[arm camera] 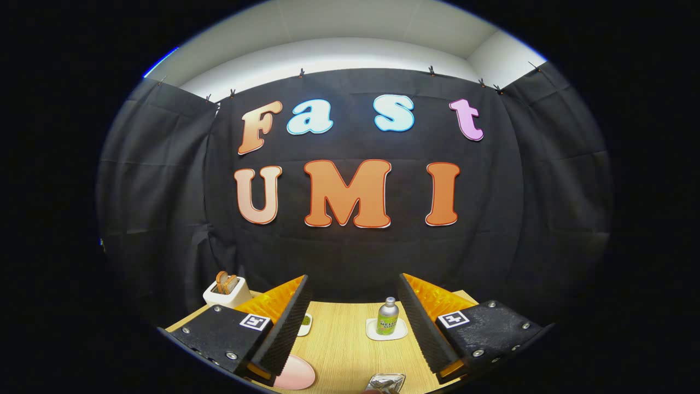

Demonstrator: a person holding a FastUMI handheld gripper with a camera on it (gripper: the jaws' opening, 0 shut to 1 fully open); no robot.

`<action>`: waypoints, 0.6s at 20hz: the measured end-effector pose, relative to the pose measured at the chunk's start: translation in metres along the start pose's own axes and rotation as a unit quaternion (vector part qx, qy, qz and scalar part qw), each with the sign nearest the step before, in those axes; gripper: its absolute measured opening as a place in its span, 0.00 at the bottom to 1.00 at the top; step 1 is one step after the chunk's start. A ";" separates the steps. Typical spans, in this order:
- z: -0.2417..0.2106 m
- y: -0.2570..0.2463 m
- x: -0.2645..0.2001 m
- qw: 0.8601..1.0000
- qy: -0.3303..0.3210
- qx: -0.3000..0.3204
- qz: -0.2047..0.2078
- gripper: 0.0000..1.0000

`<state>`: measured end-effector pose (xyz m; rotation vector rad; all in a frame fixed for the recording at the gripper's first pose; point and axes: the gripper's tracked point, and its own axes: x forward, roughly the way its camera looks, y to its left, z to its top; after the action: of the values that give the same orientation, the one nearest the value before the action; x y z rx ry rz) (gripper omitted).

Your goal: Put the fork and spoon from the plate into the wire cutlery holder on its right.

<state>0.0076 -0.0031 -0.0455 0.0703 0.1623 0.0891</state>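
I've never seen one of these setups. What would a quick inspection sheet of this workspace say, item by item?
Surface: light wooden table.
Job's things: edge of a pink plate by the left finger; a wire holder between the fingers, nearest the camera; fork and spoon cannot be made out.
Clutter: small bottle on a white coaster; white toaster with bread; small white dish.
Gripper: open, holding nothing.
Cables: nothing seen.
Surroundings: black cloth wall.

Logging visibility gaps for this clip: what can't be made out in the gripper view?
- Pink plate: partly behind a finger, its contents hidden.
- Wire holder: cut off at the bottom edge.
- Small dish: mostly behind the finger.
- Toaster: contents too small to identify.
- Gripper: open, holding nothing.
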 end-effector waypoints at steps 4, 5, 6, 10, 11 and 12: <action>-0.003 0.002 0.000 1.000 0.000 -0.002 0.002 0.96; -0.004 0.002 0.001 1.000 0.001 -0.003 0.001 0.96; -0.005 0.003 0.000 1.000 0.001 -0.003 0.001 0.96; -0.008 0.004 0.000 1.000 0.005 -0.003 0.001 0.96; -0.007 0.003 -0.001 1.000 0.005 -0.002 0.000 0.96; -0.008 0.003 0.000 1.000 0.005 -0.002 0.000 0.96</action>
<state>0.0055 0.0006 -0.0533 0.0665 0.1712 0.0901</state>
